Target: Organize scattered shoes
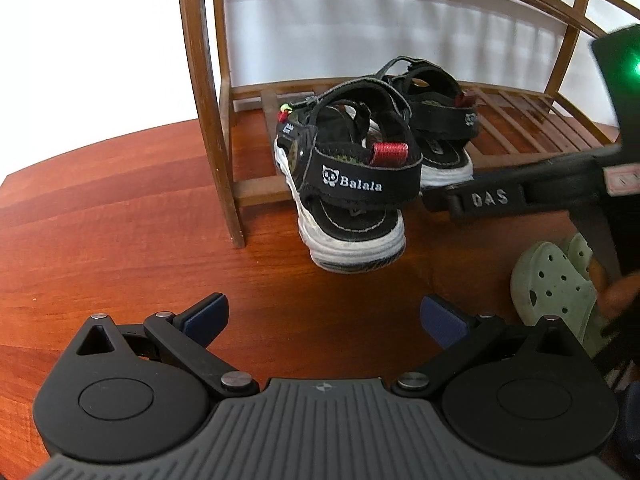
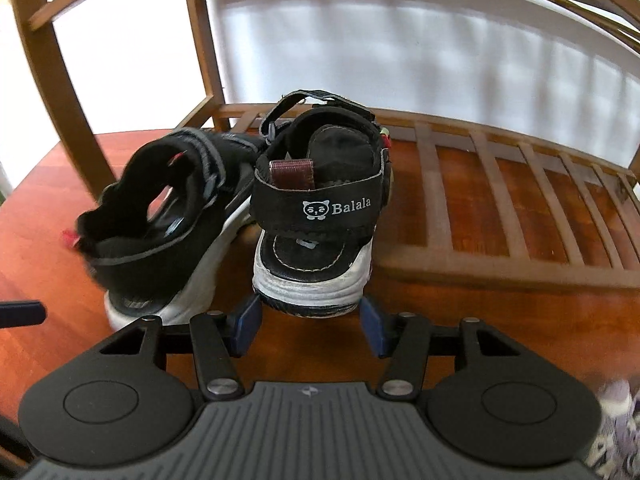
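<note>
Two black sandals sit at the left end of the wooden rack's (image 1: pixel 532 120) bottom shelf — the left sandal (image 1: pixel 352 184) tilted, its heel hanging over the front rail, the right sandal (image 2: pixel 320 216) just beside it. The left gripper (image 1: pixel 324 320) hangs released over the red floor (image 1: pixel 120 240). The right gripper (image 2: pixel 310 326) has its pads either side of the right sandal's heel; I cannot tell if they grip. Only the left view shows two green clogs (image 1: pixel 556 284).

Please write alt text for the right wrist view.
Two black Balala sandals sit heels-out at the front edge of a wooden shoe rack. The right gripper, fingers open, is at the right sandal's white heel sole.
</note>
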### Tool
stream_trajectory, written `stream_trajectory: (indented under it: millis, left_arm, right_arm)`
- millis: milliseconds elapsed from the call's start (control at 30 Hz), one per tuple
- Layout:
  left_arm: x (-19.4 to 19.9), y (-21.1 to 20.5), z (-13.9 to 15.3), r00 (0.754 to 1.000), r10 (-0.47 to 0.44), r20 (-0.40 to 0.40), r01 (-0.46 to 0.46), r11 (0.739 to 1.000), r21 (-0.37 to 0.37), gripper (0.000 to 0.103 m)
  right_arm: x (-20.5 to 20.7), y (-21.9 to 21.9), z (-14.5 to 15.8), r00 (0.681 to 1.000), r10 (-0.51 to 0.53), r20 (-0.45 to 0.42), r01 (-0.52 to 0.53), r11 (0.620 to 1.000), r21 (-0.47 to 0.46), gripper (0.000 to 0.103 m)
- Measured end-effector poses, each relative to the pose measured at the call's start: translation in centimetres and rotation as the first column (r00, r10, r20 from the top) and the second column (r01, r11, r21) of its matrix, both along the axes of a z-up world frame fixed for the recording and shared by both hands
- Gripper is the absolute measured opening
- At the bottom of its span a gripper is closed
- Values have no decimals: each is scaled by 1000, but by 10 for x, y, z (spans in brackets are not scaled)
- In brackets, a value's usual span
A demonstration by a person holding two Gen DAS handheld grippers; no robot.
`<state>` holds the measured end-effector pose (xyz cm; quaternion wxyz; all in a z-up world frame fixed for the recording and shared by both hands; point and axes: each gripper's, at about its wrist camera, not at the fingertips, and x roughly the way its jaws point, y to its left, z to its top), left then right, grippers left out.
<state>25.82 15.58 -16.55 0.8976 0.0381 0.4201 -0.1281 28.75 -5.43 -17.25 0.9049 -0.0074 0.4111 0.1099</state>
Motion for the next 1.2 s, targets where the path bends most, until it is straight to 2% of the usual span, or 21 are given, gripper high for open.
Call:
stream_trajectory:
  millis: [267, 467, 600, 733, 833, 900, 967, 1200]
  left_arm:
    - [4, 2, 0, 999, 37, 2, -37, 999, -12, 103]
    - [4, -2, 5, 998, 49, 30, -49, 999, -4, 103]
    - [6, -7, 8, 998, 56, 42, -55, 998, -12, 100]
    - [3, -12, 10, 996, 69, 56, -69, 998, -9, 88]
    - [1, -14, 9, 996, 83, 44, -82, 996, -30, 75]
    - [1, -15, 8, 995, 91, 30, -89, 995, -44, 56]
    - [4, -17, 6, 995, 97, 16, -96, 994, -58, 47]
    - [8, -25, 1, 994, 113, -3, -113, 990, -82, 39]
  right_arm:
    - [32, 1, -2, 1000, 2, 5, -2, 1000, -5, 60]
    - [35, -1, 0, 1000, 10, -2, -10, 1000, 2, 61]
    - [18, -9, 9, 1000, 18, -15, -18, 1000, 11, 61]
    - [-7, -19, 21, 1000, 12, -14, -12, 1000, 12, 61]
    - [-26, -30, 30, 1000, -4, -13, 4, 1000, 15, 61]
    - [-39, -37, 34, 1000, -17, -13, 17, 1000, 12, 61]
    - [-52, -45, 39, 1000, -29, -11, 29, 1000, 5, 62]
    - [-79, -67, 45, 997, -69, -20, 69, 998, 2, 64]
